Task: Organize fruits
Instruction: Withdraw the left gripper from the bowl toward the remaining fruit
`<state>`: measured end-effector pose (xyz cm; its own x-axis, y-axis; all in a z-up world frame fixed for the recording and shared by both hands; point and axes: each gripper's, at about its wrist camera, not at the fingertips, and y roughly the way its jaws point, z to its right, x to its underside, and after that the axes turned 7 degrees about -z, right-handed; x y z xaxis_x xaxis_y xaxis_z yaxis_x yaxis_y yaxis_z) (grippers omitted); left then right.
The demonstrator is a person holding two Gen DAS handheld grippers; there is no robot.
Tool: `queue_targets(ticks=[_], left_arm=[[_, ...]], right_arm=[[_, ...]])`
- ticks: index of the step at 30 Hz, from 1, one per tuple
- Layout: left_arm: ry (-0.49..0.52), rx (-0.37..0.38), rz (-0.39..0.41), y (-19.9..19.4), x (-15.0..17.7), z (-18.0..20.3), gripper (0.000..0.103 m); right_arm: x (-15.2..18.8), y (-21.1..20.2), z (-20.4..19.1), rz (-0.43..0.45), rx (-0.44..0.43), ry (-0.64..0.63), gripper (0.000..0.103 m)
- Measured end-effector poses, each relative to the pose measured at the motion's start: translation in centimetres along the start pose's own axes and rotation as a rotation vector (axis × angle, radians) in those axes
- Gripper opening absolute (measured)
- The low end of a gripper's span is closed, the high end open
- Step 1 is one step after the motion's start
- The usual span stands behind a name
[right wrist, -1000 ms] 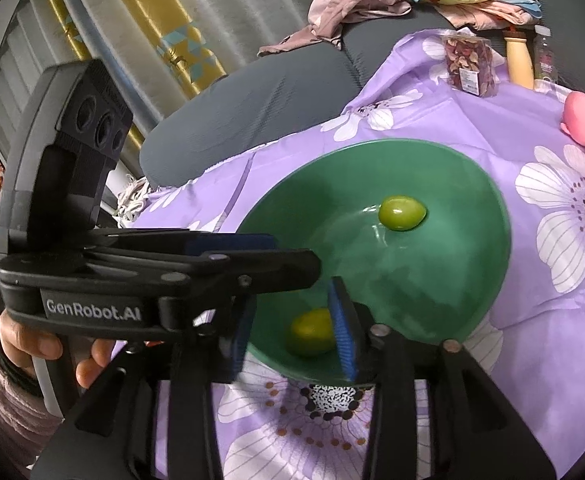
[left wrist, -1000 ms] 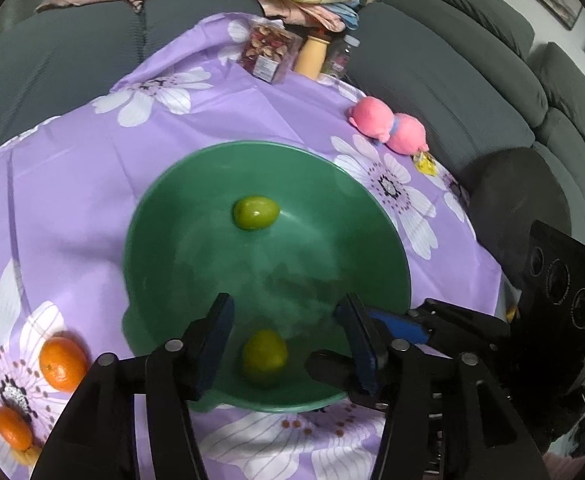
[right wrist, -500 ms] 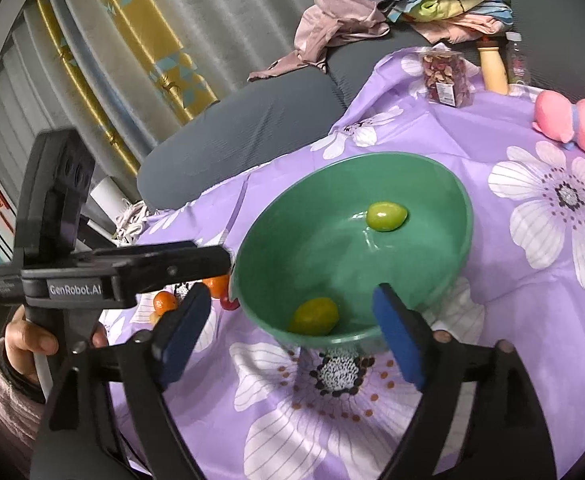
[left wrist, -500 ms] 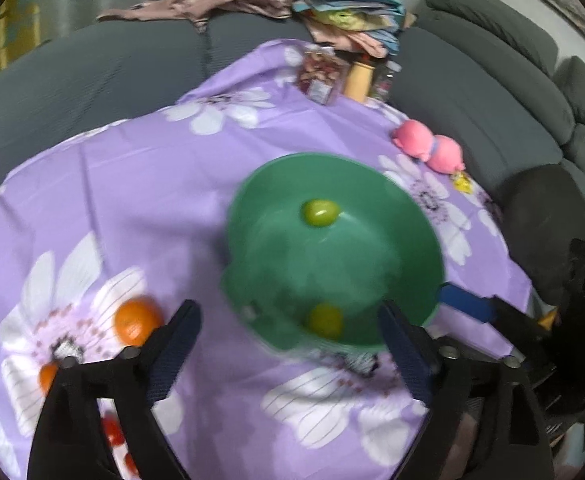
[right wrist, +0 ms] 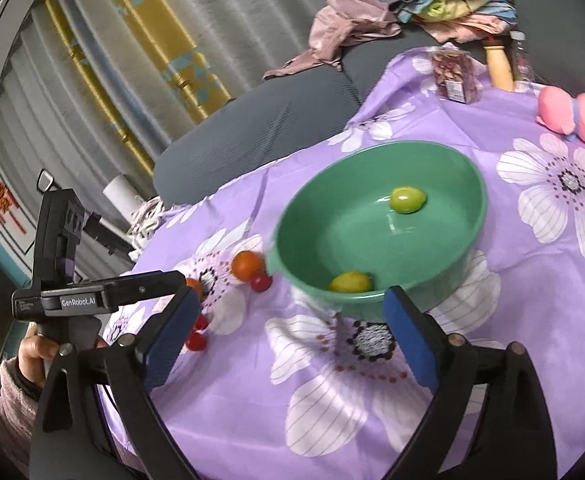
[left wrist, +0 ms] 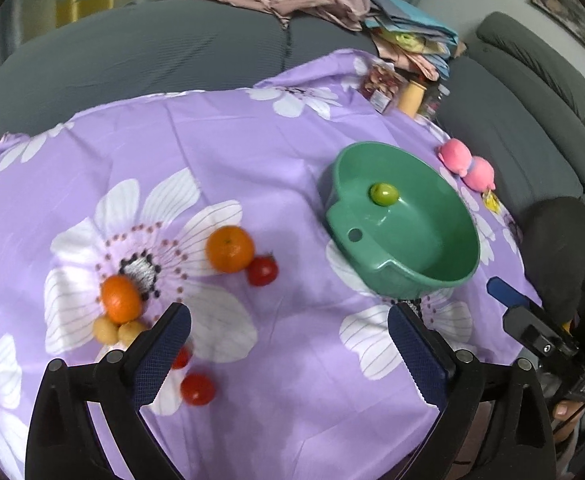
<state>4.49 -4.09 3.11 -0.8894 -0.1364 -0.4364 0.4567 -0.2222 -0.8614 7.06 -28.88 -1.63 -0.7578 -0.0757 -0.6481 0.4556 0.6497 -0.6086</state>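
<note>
Both tongs stand wide apart with nothing between their blue pads: my left gripper (left wrist: 288, 344) hangs over bare purple cloth, and my right gripper (right wrist: 288, 328) sits low in front of the green bowl (right wrist: 468, 232), its own pads spread just as far and empty. From the left wrist camera I take the green bowl (left wrist: 448, 272) as my landmark. Inside it I see a green fruit (left wrist: 383, 194) lying toward the far wall; the right wrist view shows that same green fruit (right wrist: 407, 199) and also a yellow-green fruit (right wrist: 350, 282) against the near wall, which the left view hides behind the rim. To the left of the bowl on the flowered tablecloth (left wrist: 252, 152) lie a large orange (left wrist: 230, 249) with a red tomato (left wrist: 262, 271) touching it on the bowl side. Farther left from the bowl sits a smaller orange (left wrist: 121, 298), with two small yellowish fruits (left wrist: 118, 331) pressed against its near edge. Nearer to me, another tomato (left wrist: 197, 389) rests alone, and one more red fruit (left wrist: 181, 357) peeks out beside my left finger. Beyond the bowl, near the grey sofa (left wrist: 532, 140), I see a pink plush toy (left wrist: 467, 163) and, at the far edge of the cloth, a packet and bottles (left wrist: 400, 90).
</note>
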Motion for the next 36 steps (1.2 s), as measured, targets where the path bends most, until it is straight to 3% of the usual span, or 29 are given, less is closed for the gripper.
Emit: queue_targets(ticks=[16, 36], left_arm=[[-0.059, -0.045, -0.041, -0.5, 3.0, -3.5, 0.1], [-0.118, 0.002, -0.056, -0.8, 4.8, -6.4, 0.1]], right_arm=[[0.5, 1.4, -3.7, -0.081, 0.007, -0.065, 0.094], [1.4, 4.3, -7.4, -0.183, 0.005, -0.144, 0.095]])
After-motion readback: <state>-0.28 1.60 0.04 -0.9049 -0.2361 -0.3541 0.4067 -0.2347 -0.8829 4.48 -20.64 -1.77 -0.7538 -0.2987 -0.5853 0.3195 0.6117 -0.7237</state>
